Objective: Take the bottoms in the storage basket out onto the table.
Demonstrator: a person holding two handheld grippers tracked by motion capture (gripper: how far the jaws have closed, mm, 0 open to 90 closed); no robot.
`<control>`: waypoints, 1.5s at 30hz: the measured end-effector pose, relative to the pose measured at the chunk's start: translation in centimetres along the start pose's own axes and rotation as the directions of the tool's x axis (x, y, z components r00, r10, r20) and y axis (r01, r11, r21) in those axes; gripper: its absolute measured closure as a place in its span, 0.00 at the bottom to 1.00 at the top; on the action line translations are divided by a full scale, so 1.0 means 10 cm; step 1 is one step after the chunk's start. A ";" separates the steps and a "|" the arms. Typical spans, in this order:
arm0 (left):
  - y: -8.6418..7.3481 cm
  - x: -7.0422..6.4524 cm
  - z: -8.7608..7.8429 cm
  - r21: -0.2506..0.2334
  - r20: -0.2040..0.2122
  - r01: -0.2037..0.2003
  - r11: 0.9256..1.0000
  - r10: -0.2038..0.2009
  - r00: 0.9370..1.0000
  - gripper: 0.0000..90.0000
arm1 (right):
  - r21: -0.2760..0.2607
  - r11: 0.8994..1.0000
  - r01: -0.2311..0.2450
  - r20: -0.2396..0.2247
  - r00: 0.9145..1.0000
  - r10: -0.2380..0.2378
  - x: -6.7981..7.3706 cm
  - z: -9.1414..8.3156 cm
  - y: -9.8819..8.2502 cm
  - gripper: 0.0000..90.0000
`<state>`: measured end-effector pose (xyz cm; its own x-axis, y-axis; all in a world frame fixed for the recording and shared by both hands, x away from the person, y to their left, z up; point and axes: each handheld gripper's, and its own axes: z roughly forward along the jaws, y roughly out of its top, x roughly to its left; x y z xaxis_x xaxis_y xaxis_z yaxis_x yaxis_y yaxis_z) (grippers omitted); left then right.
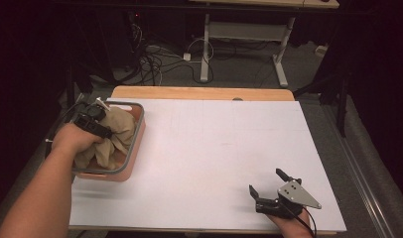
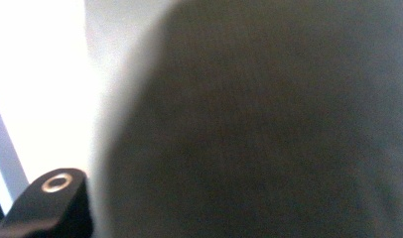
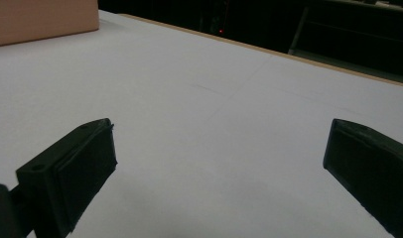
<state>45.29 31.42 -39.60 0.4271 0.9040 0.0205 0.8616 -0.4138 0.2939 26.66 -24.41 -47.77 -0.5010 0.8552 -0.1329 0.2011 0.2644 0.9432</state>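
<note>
Fingers of the right gripper (image 1: 267,184) stand spread wide with nothing between them, resting low at the near right edge of the white table (image 1: 214,148); in the right gripper view its two black pads (image 3: 85,166) frame only bare tabletop. Farther off on the left, the left gripper (image 1: 93,120) is clenched on a beige cloth (image 1: 116,134) that sits bunched in a pink basket (image 1: 135,148) at the table's left edge, and in the left gripper view dark, blurred fabric (image 2: 264,124) presses right up against the camera. Judging by its loose folds, the cloth is light and limp: it should sag and trail from whatever point is pinched, and it is neither fragile nor slippery. A pinch on a thick gathered fold near the top of the heap looks safest, since a thin single layer could slide free or drag against the basket's grey rim (image 1: 121,103) beyond it.
</note>
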 end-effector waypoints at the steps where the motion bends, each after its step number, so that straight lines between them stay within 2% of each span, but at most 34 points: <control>1: 0.00 0.00 -0.02 0.010 0.005 0.001 1.000 -0.001 1.000 0.73 | -0.001 1.000 -0.001 0.001 1.000 0.001 0.00 0.00 0.00 0.01; 3: 0.01 0.01 -0.04 0.026 0.014 0.008 1.000 -0.008 1.000 0.73 | -0.002 1.000 0.000 0.000 1.000 0.000 0.00 0.00 0.00 0.01; 9: 0.02 0.02 -0.10 0.083 0.034 -0.014 0.996 0.011 0.999 0.73 | -0.001 1.000 -0.001 0.000 1.000 0.001 0.00 0.00 0.00 0.01; 13: 0.03 0.04 -0.12 0.108 0.050 -0.007 0.994 0.001 0.999 0.73 | 0.002 1.000 0.000 0.000 1.000 0.000 0.00 0.00 0.00 0.01; 29: 0.17 0.04 -0.26 0.210 0.082 -0.017 0.978 0.000 0.997 0.73 | 0.001 1.000 -0.001 -0.002 1.000 0.001 -0.01 0.00 0.00 0.01; 38: 0.22 0.05 -0.35 0.232 0.085 -0.023 0.972 0.003 0.996 0.73 | 0.005 1.000 -0.004 -0.003 1.000 0.004 -0.01 0.00 0.00 0.01; 45: 0.26 0.07 -0.41 0.241 0.078 -0.008 0.971 -0.011 0.997 0.73 | 0.000 1.000 -0.003 -0.007 1.000 0.003 -0.02 0.00 0.00 0.01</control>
<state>46.74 31.44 -34.85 0.4379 0.8972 -0.0568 0.8987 -0.4351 0.0548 26.75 -24.55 -47.74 -0.5063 0.8528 -0.1277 0.2028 0.2617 0.9436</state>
